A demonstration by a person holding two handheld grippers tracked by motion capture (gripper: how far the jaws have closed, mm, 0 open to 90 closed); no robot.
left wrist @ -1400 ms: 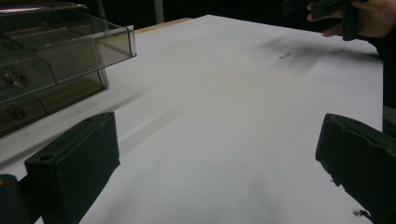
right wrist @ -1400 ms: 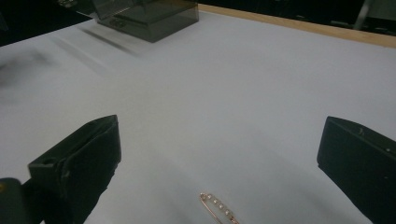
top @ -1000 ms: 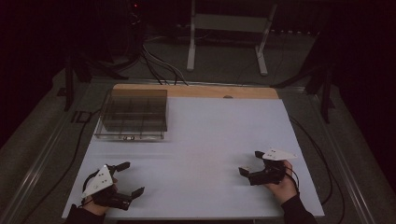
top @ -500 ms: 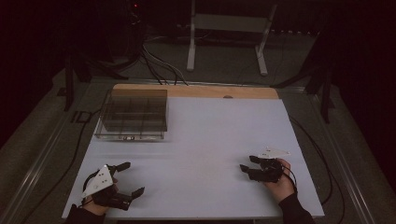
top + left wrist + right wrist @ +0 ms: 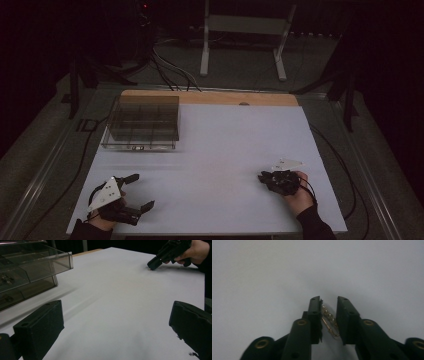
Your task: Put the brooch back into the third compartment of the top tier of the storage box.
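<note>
A small gold clip with a row of beads [image 5: 329, 319] lies on the white table [image 5: 220, 150] between the jaws of my right gripper [image 5: 328, 300]. The jaws stand narrow, one against each side of the clip, tips down on the table. In the high view this right gripper [image 5: 263, 176] sits at the front right, held by a hand. My left gripper [image 5: 141, 191] rests at the front left with its jaws wide open and nothing between them. The left gripper view looks past its own jaws [image 5: 117, 327] across bare table to the right gripper [image 5: 151, 265].
A clear plastic compartment box [image 5: 142, 122] stands at the back left of the table, with small items inside [image 5: 5, 278]. A wooden strip [image 5: 210, 96] runs along the far edge. Cables and a stand lie on the floor beyond.
The right gripper's jaws have narrowed from wide open to close around the clip, and the hand has shifted slightly down toward the table. The left gripper has not moved.
</note>
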